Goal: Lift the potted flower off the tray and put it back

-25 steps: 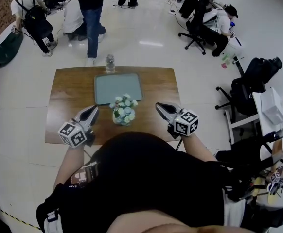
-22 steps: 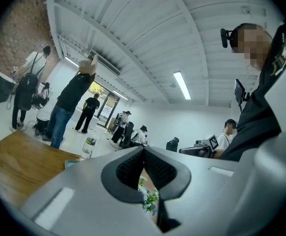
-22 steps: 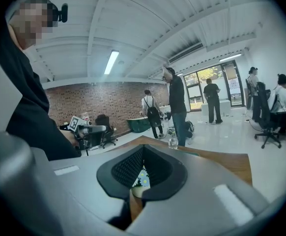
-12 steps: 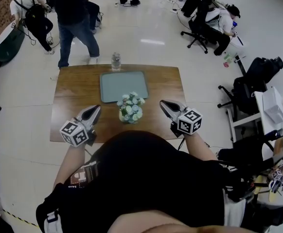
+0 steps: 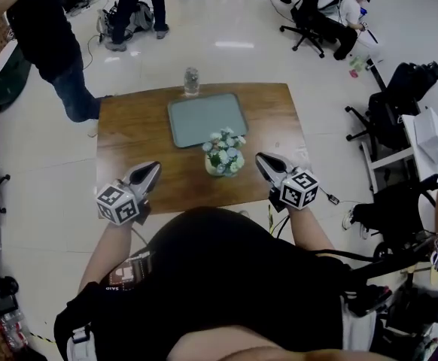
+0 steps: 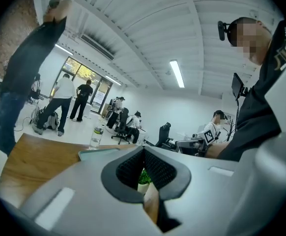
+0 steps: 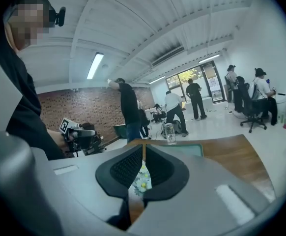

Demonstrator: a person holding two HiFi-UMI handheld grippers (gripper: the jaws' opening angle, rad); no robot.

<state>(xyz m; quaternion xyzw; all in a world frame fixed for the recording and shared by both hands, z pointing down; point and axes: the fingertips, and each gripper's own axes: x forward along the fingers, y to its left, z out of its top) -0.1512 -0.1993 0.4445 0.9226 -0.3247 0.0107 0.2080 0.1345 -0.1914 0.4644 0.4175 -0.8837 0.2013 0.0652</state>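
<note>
The potted flower (image 5: 224, 153) stands on the table (image 5: 132, 138) beside the empty tray (image 5: 208, 119), at its 5 o'clock corner, with the left gripper (image 5: 153, 168) at the flower's 8 o'clock and the right gripper (image 5: 263, 159) at its 4 o'clock, both clenched on nothing, so the return to the tray appears outstanding.

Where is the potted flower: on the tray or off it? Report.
Off the tray. The potted flower stands upright on the wooden table, its pot on bare wood just past the tray's near edge.
</note>
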